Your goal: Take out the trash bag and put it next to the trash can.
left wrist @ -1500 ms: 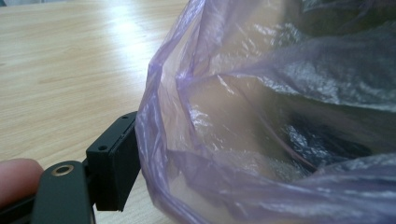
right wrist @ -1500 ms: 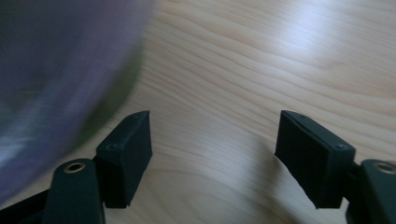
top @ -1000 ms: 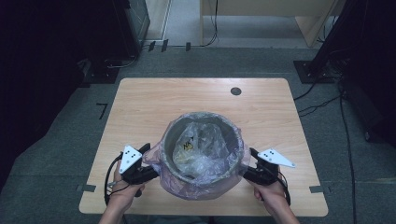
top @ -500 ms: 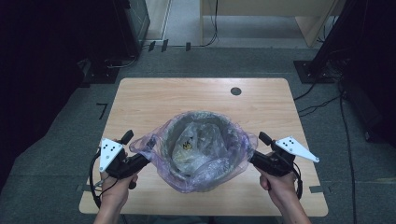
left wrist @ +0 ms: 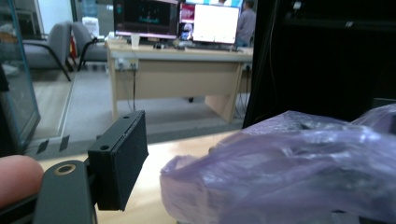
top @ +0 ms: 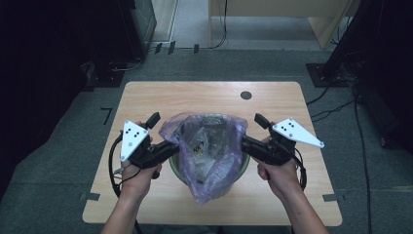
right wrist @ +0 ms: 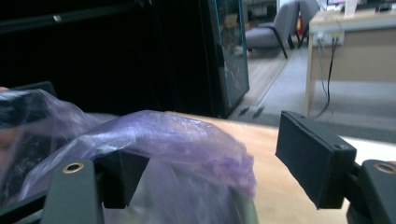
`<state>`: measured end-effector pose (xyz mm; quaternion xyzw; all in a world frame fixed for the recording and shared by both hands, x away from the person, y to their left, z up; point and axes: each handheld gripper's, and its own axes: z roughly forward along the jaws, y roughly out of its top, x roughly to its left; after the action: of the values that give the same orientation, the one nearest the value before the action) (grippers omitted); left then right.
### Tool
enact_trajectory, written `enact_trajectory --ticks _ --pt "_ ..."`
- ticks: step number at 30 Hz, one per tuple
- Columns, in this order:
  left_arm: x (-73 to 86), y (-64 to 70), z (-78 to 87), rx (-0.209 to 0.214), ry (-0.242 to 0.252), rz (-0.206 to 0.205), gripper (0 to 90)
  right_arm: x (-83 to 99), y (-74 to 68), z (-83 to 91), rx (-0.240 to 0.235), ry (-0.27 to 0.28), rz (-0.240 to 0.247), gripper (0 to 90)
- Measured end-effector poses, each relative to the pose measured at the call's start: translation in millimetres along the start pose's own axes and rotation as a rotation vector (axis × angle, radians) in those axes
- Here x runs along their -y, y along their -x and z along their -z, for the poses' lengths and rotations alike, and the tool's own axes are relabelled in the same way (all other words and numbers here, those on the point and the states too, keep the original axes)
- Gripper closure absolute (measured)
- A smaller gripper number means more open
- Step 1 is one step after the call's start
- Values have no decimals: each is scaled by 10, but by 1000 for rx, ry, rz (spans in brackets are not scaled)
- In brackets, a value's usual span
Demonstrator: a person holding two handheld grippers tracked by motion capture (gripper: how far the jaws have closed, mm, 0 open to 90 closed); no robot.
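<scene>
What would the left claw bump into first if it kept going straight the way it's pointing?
Most likely the purple bag. The left claw points toward the bin's left side, and the bag's plastic already lies right at its tip.

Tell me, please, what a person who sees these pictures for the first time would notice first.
First comes the purple plastic bag in the middle of the wooden table, lining a round bin with rubbish inside. The left gripper and the right gripper meet the bag's rim from opposite sides, each in one hand. In the right gripper view the jaws stand open with bag film draped over one.
</scene>
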<state>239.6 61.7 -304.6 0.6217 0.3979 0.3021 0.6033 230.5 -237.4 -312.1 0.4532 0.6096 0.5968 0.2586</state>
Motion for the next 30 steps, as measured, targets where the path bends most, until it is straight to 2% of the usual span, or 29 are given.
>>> enact_trajectory --ticks 2,4,7,8,10,12,15,19,22,25,27,30 --pt "-88 62 -17 18 21 4 224 -117 -67 -4 -18 27 -4 265" --pt "-130 118 -34 40 28 0 231 -188 -140 12 -59 48 -5 265" --pt "-105 178 -64 101 25 7 294 -168 -264 18 -136 33 19 248" --pt "-88 183 -69 133 21 20 372 -139 -301 10 -155 22 39 240" --pt "-59 179 -80 225 18 47 593 -73 -362 -17 -188 1 74 217" --pt "-54 169 -89 314 9 76 705 -15 -410 -61 -212 -24 102 184" --pt "-72 164 -87 356 -5 80 829 53 -484 -138 -240 -61 146 150" --pt "-108 158 -62 391 -9 92 875 112 -593 -227 -228 -84 215 154" --pt "-122 161 -29 441 0 100 884 155 -689 -265 -208 -87 282 157" --pt "-123 186 1 496 -8 93 889 174 -782 -308 -198 -98 327 154" --pt "-118 220 24 553 -14 80 890 155 -825 -334 -181 -89 341 150" --pt "-113 285 70 601 -23 53 890 108 -859 -379 -131 -71 358 154"
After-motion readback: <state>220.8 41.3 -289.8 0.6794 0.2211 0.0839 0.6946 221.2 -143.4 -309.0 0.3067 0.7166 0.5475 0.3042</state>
